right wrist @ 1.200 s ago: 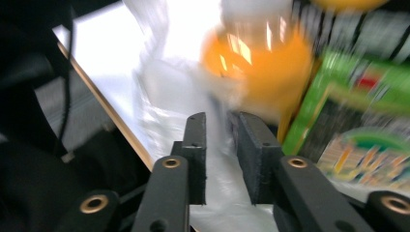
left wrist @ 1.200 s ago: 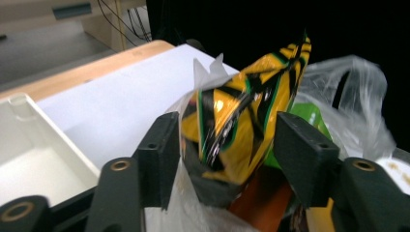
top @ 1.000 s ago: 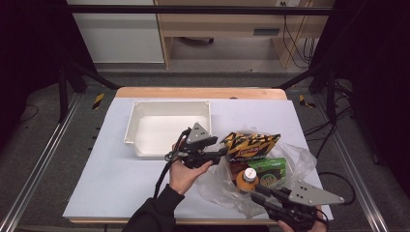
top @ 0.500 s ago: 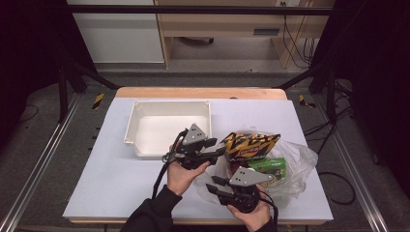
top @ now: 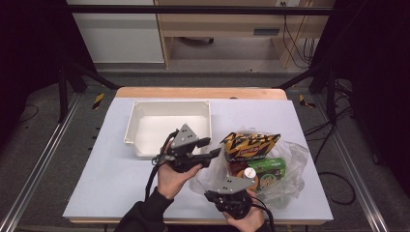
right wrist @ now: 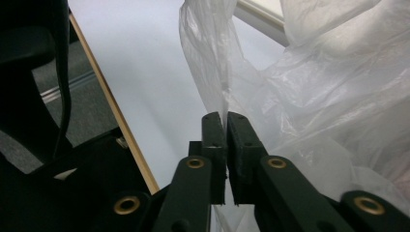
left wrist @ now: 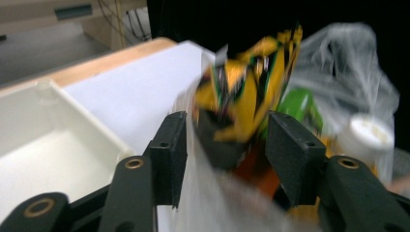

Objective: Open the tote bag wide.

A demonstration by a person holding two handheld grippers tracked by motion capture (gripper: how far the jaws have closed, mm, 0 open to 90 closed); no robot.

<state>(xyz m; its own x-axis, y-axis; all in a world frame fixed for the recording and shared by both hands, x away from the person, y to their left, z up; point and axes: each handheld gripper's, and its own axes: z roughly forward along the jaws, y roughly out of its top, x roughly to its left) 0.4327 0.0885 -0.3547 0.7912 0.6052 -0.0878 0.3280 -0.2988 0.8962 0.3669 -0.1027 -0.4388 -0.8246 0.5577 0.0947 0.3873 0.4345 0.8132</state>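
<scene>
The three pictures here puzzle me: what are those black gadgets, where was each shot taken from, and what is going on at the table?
A person holds a two-jaw gripper in each hand. The high view looks down on the table; the other two views come from cameras riding on the grippers. On the table sit a white tray and a clear plastic bag with a yellow snack packet, a green packet and a white-capped bottle. The right gripper has its jaws shut on the bag's edge. The left gripper is open, jaws either side of the yellow snack packet.
</scene>
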